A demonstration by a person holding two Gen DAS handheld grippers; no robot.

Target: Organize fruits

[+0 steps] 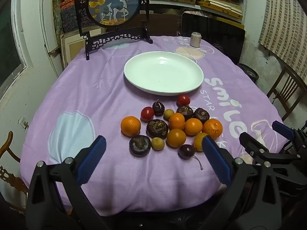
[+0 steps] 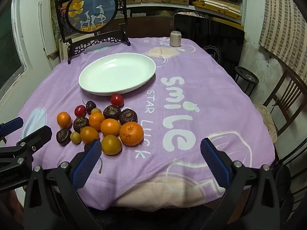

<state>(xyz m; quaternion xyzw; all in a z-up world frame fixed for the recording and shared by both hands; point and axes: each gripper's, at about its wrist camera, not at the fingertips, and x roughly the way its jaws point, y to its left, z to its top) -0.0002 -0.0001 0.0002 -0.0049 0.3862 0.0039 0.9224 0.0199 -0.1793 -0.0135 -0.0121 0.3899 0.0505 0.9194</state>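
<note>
A pile of fruit lies on the purple tablecloth: several oranges point(image 1: 130, 125) point(image 2: 131, 133), dark brown round fruits point(image 1: 157, 128) point(image 2: 111, 112), two red tomatoes point(image 1: 147, 113) point(image 2: 117, 99), dark cherries with stems point(image 1: 186, 151) and small yellow fruits point(image 1: 157, 143). Behind the pile stands an empty white plate point(image 1: 132, 76) point(image 2: 86, 84). My left gripper point(image 1: 153, 140) hovers open just in front of the pile, nothing between its blue pads. My right gripper point(image 2: 150, 141) is open too, to the right of the pile; its left finger point(image 2: 90, 159) hides part of a cherry. Each gripper shows in the other's view point(image 1: 261, 129) point(image 2: 31, 125).
A round deer picture on a black stand point(image 1: 115, 2) point(image 2: 92, 9) rises at the table's back left. A pale can point(image 1: 195, 39) point(image 2: 175, 38) stands at the back right. Wooden chairs point(image 2: 284, 111) point(image 1: 7, 149) flank the table. The cloth hangs over the near edge.
</note>
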